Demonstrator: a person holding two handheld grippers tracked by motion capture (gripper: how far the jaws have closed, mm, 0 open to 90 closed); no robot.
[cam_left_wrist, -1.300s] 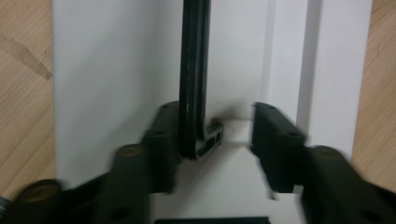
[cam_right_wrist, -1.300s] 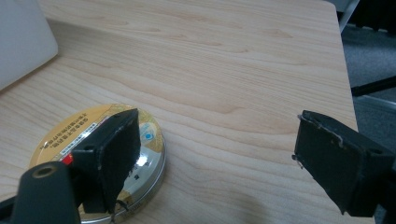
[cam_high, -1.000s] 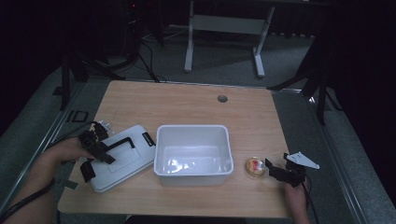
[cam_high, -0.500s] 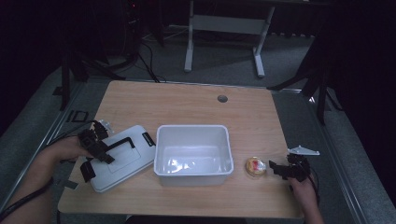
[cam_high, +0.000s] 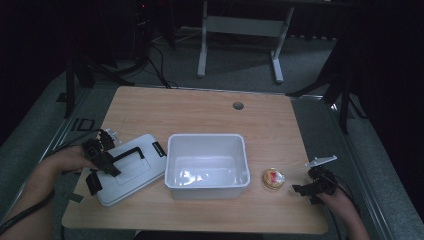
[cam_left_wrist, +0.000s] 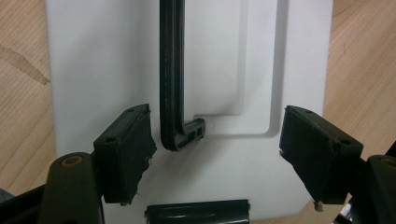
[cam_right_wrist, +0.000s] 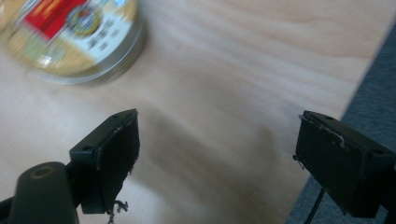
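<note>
A white bin (cam_high: 207, 166) stands in the middle of the wooden table (cam_high: 200, 115). Its white lid (cam_high: 131, 169) with a black handle (cam_left_wrist: 172, 79) lies flat to the left. My left gripper (cam_high: 102, 159) hovers open over the lid's near end, its jaws on either side of the handle's end without touching it. A small round tin (cam_high: 273, 178) with a red and yellow label (cam_right_wrist: 70, 28) sits right of the bin. My right gripper (cam_high: 305, 189) is open just right of the tin, low over bare wood, with nothing between its jaws.
The table's right edge (cam_right_wrist: 364, 70) runs close beside my right gripper, with grey floor beyond. A round cable hole (cam_high: 238, 106) is at the table's back. A desk frame (cam_high: 240, 30) stands on the floor behind. A black latch (cam_left_wrist: 196, 212) lies at the lid's near edge.
My right gripper has dropped lower to the table and turned toward the tin. The left gripper and the lid have stayed where they were.
</note>
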